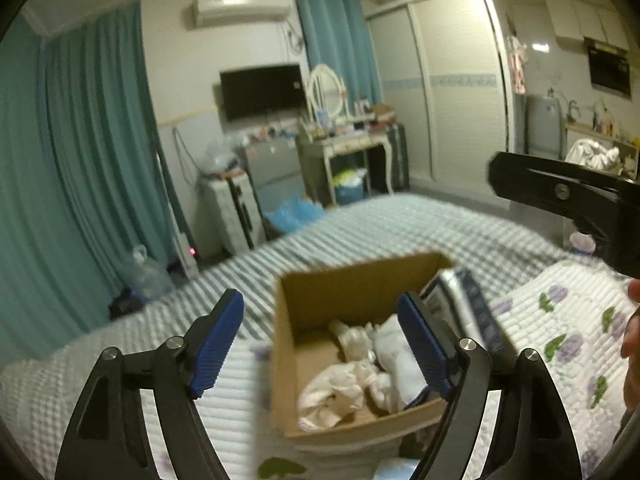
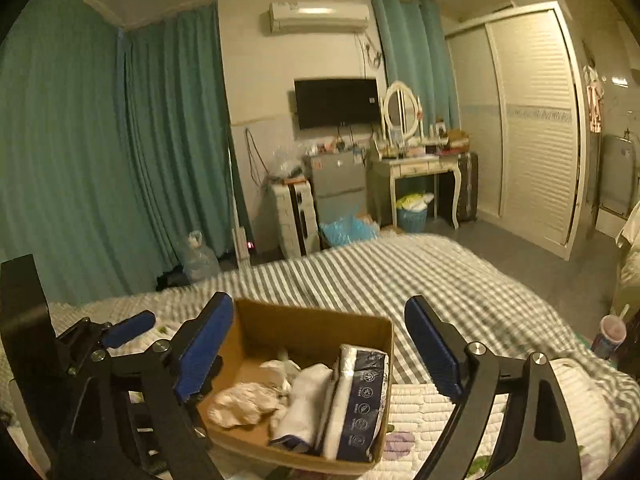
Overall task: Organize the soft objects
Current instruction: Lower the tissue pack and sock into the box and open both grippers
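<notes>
An open cardboard box (image 2: 316, 330) stands on the bed and also shows in the left wrist view (image 1: 352, 284). It holds crumpled white cloth (image 2: 246, 402), a folded white towel (image 2: 306, 404) and a navy-and-white tissue pack (image 2: 360, 400) standing at its right side. The cloth (image 1: 340, 384) and the pack (image 1: 460, 300) show in the left wrist view too. My left gripper (image 1: 320, 344) is open and empty above the box. My right gripper (image 2: 320, 356) is open and empty above the box. The left gripper's blue finger (image 2: 128, 330) shows at the left of the right wrist view.
The box rests on a white floral quilt (image 1: 560, 328) over a grey striped bedspread (image 2: 400, 276). Beyond the bed are teal curtains (image 2: 120, 140), a dressing table (image 2: 420, 164), a small fridge (image 2: 340, 184) and a wardrobe (image 2: 532, 128). A cup (image 2: 608, 336) stands at the right.
</notes>
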Available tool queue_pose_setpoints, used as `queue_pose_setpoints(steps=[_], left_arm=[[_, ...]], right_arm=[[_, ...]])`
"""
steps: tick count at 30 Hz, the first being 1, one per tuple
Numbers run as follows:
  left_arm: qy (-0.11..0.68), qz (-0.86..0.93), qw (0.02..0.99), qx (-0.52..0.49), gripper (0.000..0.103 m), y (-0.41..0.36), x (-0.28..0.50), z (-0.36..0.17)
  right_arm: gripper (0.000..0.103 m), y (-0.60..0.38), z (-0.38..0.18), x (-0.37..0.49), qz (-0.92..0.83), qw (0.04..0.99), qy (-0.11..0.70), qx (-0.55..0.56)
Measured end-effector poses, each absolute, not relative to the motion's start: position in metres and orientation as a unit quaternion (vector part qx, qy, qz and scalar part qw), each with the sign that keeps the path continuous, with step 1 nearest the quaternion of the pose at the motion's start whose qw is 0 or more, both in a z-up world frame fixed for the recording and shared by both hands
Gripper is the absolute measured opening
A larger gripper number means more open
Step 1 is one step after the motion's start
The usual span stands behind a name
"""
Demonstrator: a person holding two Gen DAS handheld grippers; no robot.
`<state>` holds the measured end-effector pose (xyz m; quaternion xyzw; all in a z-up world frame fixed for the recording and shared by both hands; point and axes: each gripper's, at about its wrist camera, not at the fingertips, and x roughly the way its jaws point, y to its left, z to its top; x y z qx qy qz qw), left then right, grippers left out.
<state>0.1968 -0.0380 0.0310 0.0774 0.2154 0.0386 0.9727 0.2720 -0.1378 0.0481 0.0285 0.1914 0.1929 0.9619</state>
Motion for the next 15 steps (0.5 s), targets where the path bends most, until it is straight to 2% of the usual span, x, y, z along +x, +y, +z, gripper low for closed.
queue_pose_setpoints(steps=[3,5,7,12,15], left_arm=[[0.186,0.041,0.979,0.074,0.083,-0.028,0.163,0.067],[0.165,0.043,0.983,0.071,0.092,-0.02,0.14,0.088],[0.141,0.046,0.987,0.069,0.093,-0.013,0.114,0.106],[0.124,0.046,0.99,0.056,0.093,0.008,0.065,0.135],[0.13,0.055,0.988,0.059,0.093,0.013,0.052,0.134]], right_arm=[[0.095,-0.144,0.082,0.237,0.192,0.966,0.17,0.032],[0.097,-0.145,0.102,0.211,0.193,0.968,0.157,0.022],[0.103,-0.141,0.117,0.184,0.19,0.971,0.146,0.011],[0.103,-0.138,0.143,0.127,0.208,0.967,0.145,-0.002],[0.103,-0.131,0.146,0.098,0.216,0.965,0.146,-0.008]])
